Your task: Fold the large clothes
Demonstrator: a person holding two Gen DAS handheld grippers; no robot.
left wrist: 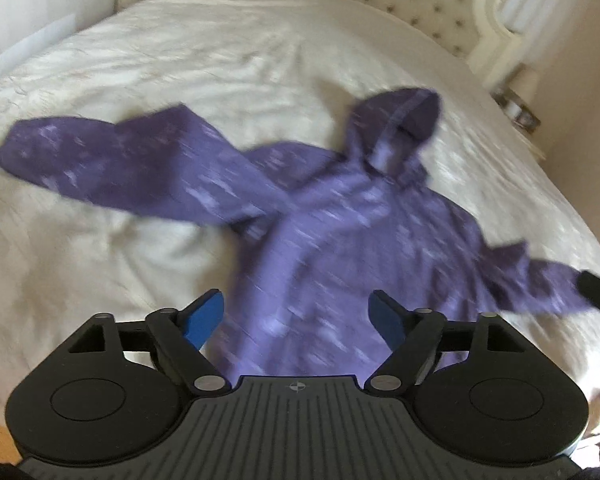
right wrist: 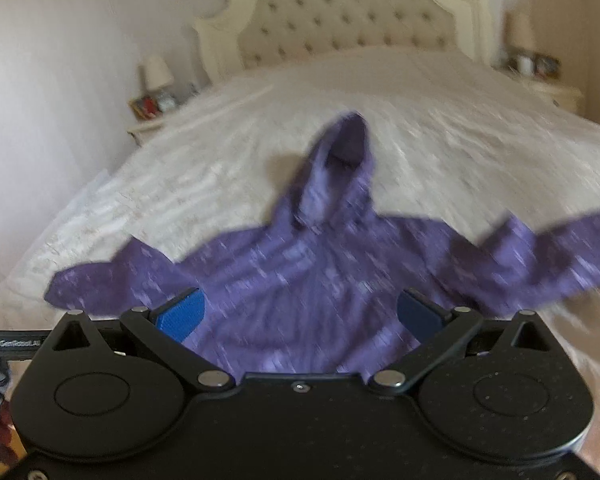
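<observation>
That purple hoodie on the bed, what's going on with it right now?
A person holding a two-finger gripper in each hand is about to fold it. The purple hoodie lies spread flat on the white bed, sleeves out to both sides, hood toward the tufted headboard. The left gripper and the right gripper are both open above its lower body, gripping nothing. No fold has been made.

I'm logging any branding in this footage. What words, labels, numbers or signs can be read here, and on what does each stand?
"GenRobot.AI", blurred but just legible, on a black bar at the left edge of the right wrist view.
Round crosshair mark, no letters, on the left tool's ribbed body.
Items on the nightstand: too blurred to read.
Purple hoodie: pale flecks only, no readable text.
</observation>
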